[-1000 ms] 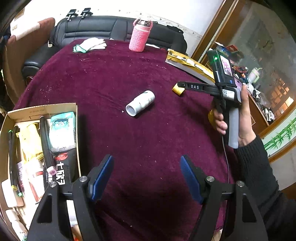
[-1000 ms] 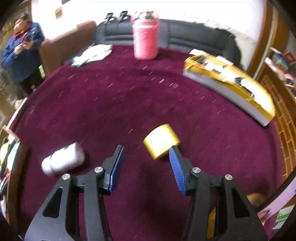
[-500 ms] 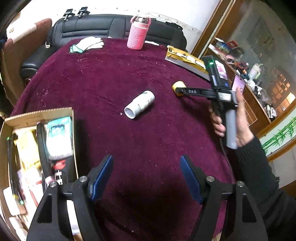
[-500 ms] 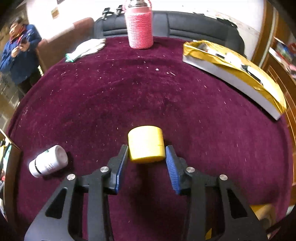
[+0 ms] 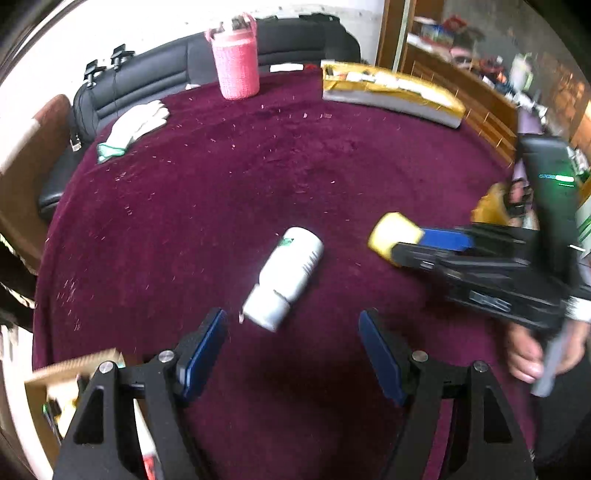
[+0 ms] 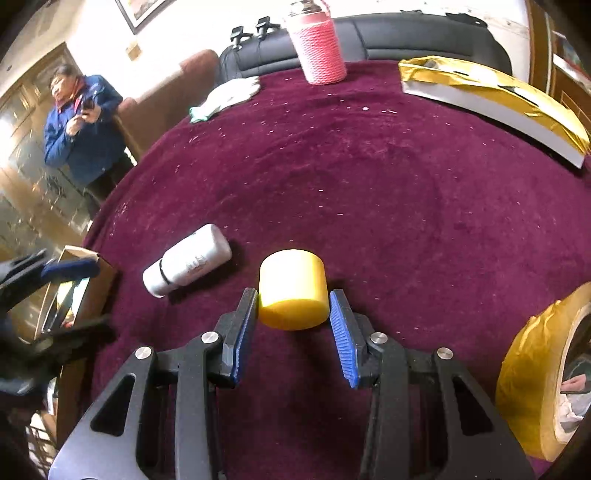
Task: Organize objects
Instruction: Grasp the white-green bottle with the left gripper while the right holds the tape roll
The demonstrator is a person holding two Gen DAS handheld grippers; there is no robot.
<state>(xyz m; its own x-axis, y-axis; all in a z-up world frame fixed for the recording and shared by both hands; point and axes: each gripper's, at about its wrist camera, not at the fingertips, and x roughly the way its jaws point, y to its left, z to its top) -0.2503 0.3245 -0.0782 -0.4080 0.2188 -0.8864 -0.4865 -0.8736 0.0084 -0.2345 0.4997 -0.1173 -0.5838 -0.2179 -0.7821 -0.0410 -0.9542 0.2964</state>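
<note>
The tabletop was round and covered with a dark red velvet cloth, with small pale crumbs spread over it. Behind it stood a black sofa against a white wall, and a person in a blue jacket stood at the left of the right wrist view. Wooden shelves filled the right side of the room.

At the far edge a pink bottle stood upright. White gloves lay to its left, and a flat gold packet lay to its right. A big roll of yellow tape was at the near right edge. An open cardboard box with packed things stood at the left edge.

The right hand-held gripper had its blue pads against both sides of a yellow cylinder, so it held the cylinder, near the middle of the cloth. A white bottle lay on its side just to the left of it, apart from it.

The left hand-held gripper was wide and empty, just in front of the cap end of the white bottle. Nothing stood between them.
</note>
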